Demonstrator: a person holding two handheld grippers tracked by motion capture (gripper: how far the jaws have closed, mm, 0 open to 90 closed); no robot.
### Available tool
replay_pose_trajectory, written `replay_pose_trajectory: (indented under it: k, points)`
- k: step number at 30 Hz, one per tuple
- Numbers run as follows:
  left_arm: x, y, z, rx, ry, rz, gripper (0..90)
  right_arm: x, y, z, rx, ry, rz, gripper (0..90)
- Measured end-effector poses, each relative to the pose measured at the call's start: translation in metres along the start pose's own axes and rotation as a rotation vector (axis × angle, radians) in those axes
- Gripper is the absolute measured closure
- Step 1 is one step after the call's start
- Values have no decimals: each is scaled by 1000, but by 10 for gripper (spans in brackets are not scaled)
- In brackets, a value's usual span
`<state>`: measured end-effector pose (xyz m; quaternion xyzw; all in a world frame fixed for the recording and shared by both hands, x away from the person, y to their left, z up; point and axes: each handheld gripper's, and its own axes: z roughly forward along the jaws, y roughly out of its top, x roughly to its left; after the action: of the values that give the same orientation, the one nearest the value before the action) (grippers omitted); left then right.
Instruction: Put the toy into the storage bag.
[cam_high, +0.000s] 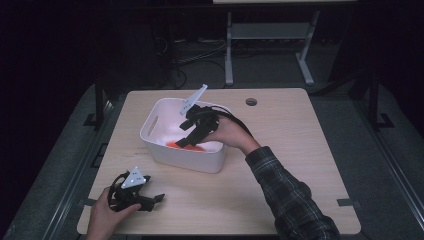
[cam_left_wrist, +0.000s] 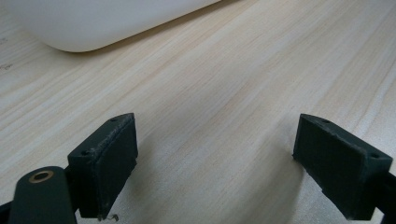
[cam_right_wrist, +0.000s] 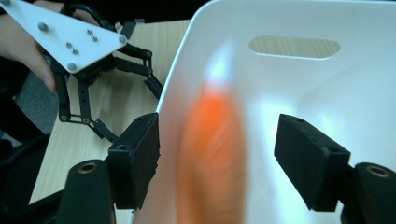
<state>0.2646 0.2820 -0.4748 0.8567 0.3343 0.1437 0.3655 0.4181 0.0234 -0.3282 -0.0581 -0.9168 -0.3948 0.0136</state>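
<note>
Right gripper view, blurred orange thing between parted right tongs, left tongs apart.

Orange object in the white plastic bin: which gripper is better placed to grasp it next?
Right. The right gripper is inside the white plastic bin, jaws open on either side of the blurred orange object. The left gripper sits open over bare wooden table, outside the bin.

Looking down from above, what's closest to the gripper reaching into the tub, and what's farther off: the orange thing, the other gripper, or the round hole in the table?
1. Orange thing, right beneath the right gripper, inside the white tub.
2. Round hole, at the table's far side.
3. Left gripper, near front-left corner.
</note>
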Motion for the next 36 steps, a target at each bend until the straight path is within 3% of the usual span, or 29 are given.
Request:
replay_pose_trajectory:
  k: [8, 19, 36]
  points:
    - [0, 0, 0, 1, -1, 1, 129, 2, -2, -13, -24, -16, 14, 304]
    - [0, 0, 0, 0, -1, 0, 129, 10, -18, -49, -61, -62, 48, 259]
    - [0, 0, 0, 1, 0, 1, 128, 15, -62, -92, -117, -160, 124, 137]
